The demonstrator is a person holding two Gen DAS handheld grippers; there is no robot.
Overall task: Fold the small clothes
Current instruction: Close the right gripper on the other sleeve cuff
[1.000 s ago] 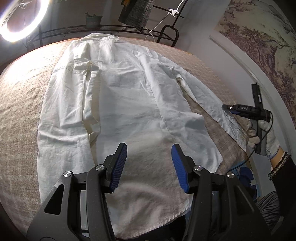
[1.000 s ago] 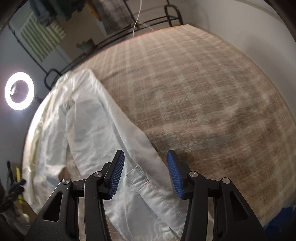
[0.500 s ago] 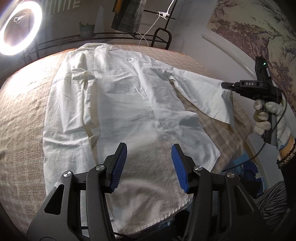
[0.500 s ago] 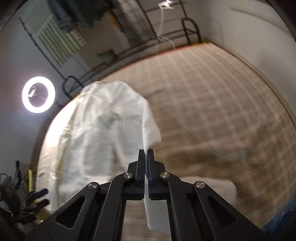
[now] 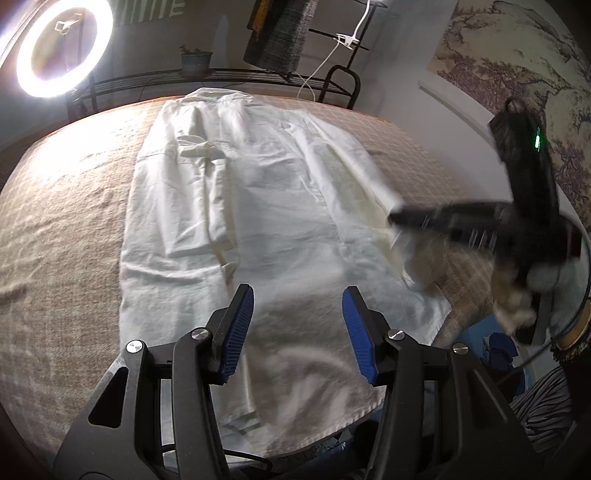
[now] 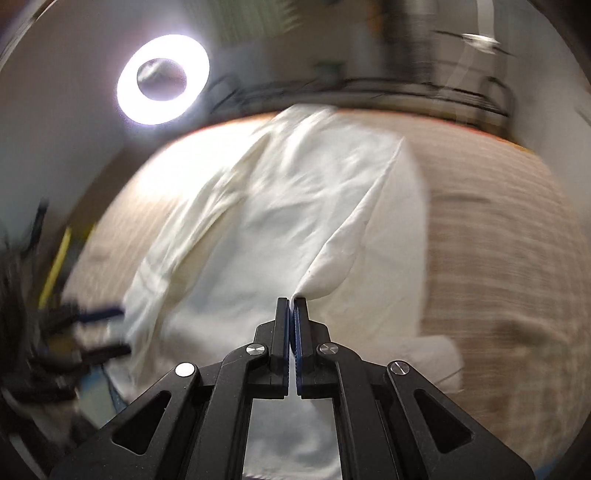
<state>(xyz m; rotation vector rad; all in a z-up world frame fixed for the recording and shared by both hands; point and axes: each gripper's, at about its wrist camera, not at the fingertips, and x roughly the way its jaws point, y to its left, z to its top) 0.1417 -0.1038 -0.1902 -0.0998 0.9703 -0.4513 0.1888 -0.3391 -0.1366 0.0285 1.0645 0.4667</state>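
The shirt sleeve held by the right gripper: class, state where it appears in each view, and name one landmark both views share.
Left wrist: sleeve right of centre, pinched by right gripper.
Right wrist: sleeve centre, rising from right gripper.
Shared: ring light.

the shirt [image 5: 280, 206] is white, creamy in its folds. the bed cover [image 5: 62, 221] under it is beige with a faint pale check, edged orange at the far edge. the left gripper [image 5: 297, 332] is black with ribbed blue pads [image 5: 236, 332]; the right gripper [image 6: 293, 314] is black with blue pads too. the ring light [image 5: 62, 44] glows white. the hanging cloth [image 5: 280, 29] is a grey check. the wall panel [image 5: 517, 74] bears purple-grey branches on cream.
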